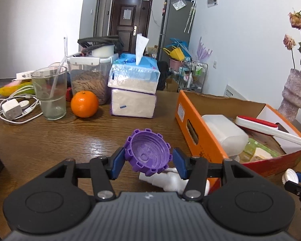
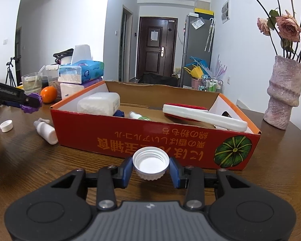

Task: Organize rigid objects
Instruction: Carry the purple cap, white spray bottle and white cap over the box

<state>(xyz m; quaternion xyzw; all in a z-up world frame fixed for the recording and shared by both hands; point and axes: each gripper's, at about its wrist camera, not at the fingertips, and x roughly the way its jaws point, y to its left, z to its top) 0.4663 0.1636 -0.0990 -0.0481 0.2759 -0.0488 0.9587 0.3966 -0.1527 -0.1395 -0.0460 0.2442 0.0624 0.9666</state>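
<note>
left gripper (image 1: 148,161) pinching purple cap (image 1: 148,153), lifted off table (image 1: 50,140), beside box (image 1: 196,124). right gripper (image 2: 150,169) pinching white cap (image 2: 150,163) before box front. advice: clear box wall, keep caps level, release low inside.

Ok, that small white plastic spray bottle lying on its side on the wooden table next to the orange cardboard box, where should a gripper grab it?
Grip the small white plastic spray bottle across its round body, midway along, coming from above with the jaws crosswise to its length. It lies flat close to the orange cardboard box, so a side approach looks blocked; the nozzle end is thin and uneven.
</note>
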